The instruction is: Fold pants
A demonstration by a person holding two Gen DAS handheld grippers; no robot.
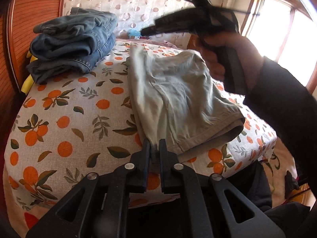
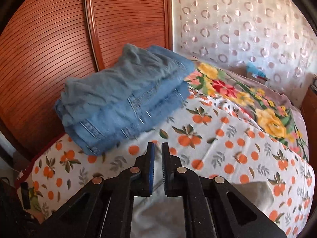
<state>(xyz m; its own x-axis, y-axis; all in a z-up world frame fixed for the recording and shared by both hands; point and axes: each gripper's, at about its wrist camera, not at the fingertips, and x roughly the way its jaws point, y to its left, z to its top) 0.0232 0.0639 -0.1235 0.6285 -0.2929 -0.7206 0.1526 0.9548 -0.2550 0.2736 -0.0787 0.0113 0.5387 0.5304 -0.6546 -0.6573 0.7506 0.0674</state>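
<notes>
At the bottom of the left view, the left gripper (image 1: 154,145) pinches the near corner of the khaki pants (image 1: 178,99), folded at frame centre. The right gripper (image 2: 158,151) hovers slightly parted, empty. Best release gently, then smooth it flat. Folded jeans (image 1: 73,43) sit upper left.

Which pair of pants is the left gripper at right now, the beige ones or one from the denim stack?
The beige pants: the left gripper sits at their near corner. The stacked jeans lie apart, far back by the wooden headboard.
</notes>
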